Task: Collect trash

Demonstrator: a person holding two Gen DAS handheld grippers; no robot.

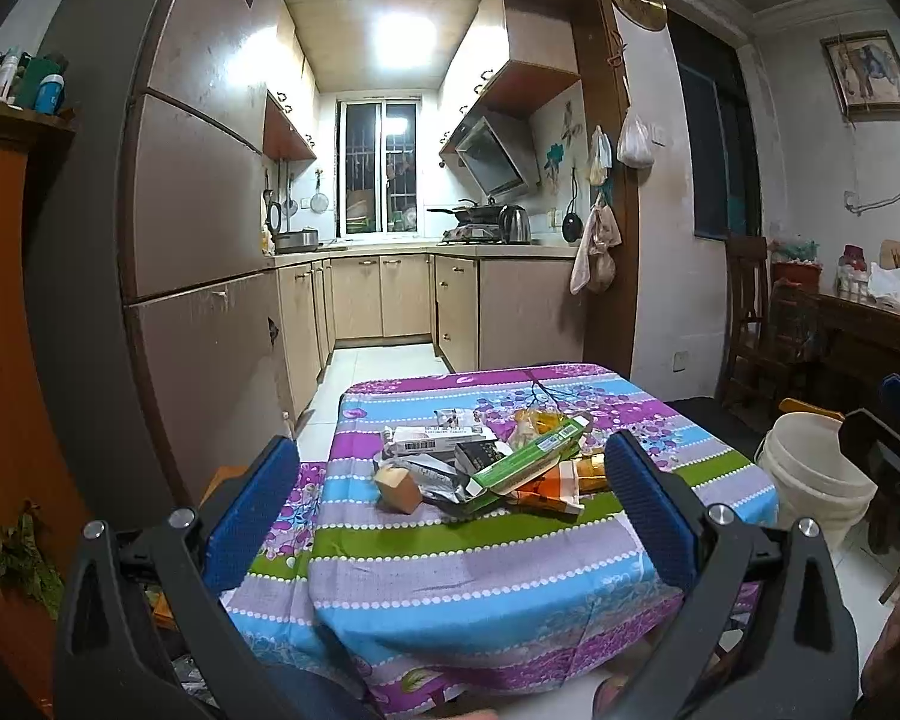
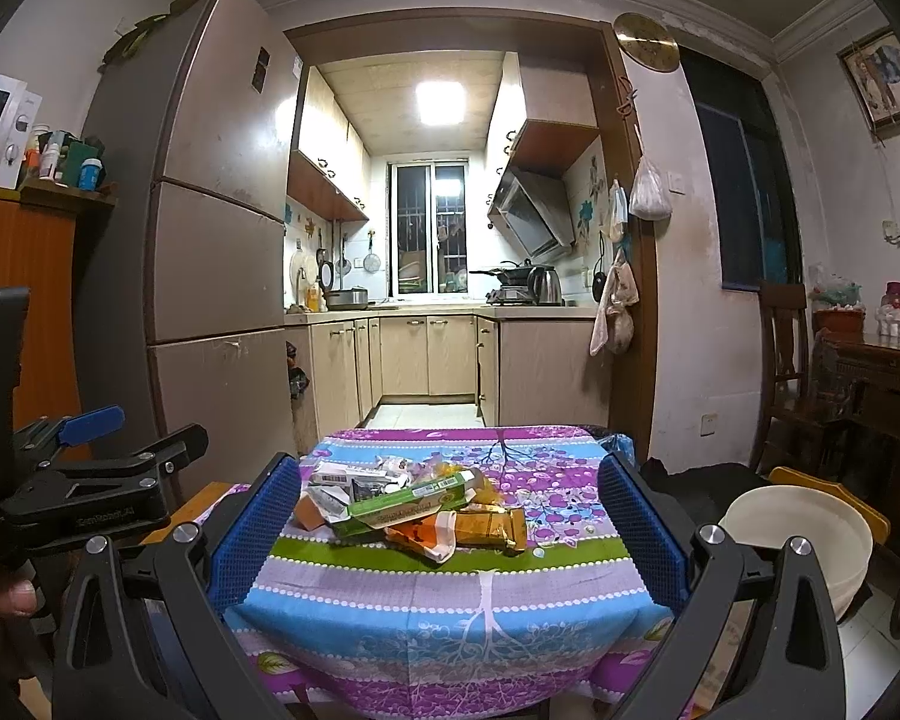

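Nearest the lens in the left wrist view, the left gripper (image 1: 450, 504) has its blue-padded fingers spread wide with nothing between them, held above the near end of a small table. The right gripper (image 2: 450, 516) is spread the same way, holding nothing; the left gripper's black body shows at the left edge of its view, with pale lettering moulded on it that is too blurred to read.

Below both lies the tablecloth (image 1: 480, 588), striped in blue, lilac, green and purple with white dots and a tree-and-flower print, draped over the table's edges. On its middle sits the trash pile (image 1: 486, 462) (image 2: 408, 504), ahead of both grippers and untouched. Across the top of the pile lies an opened green carton (image 1: 525, 462) (image 2: 414, 495) with a small round emblem and fine print that cannot be made out. Beside it are an orange-and-white wrapper (image 1: 555, 489) (image 2: 420, 534), a gold foil packet (image 2: 489, 525), a small tan box (image 1: 399, 489) (image 2: 309, 510), a crumpled silver wrapper (image 1: 435, 477), and at the back a white box with a barcode (image 1: 438, 441) (image 2: 342, 474).

To the right of the table, lower down, stands a white plastic bucket (image 1: 810, 480) (image 2: 810, 534).

Farther off, a tall beige refrigerator (image 1: 204, 198) (image 2: 216, 252) flanks the doorway of a lit kitchen, where a steel kettle (image 1: 515, 223) (image 2: 545, 287) stands on the counter beside the stove.
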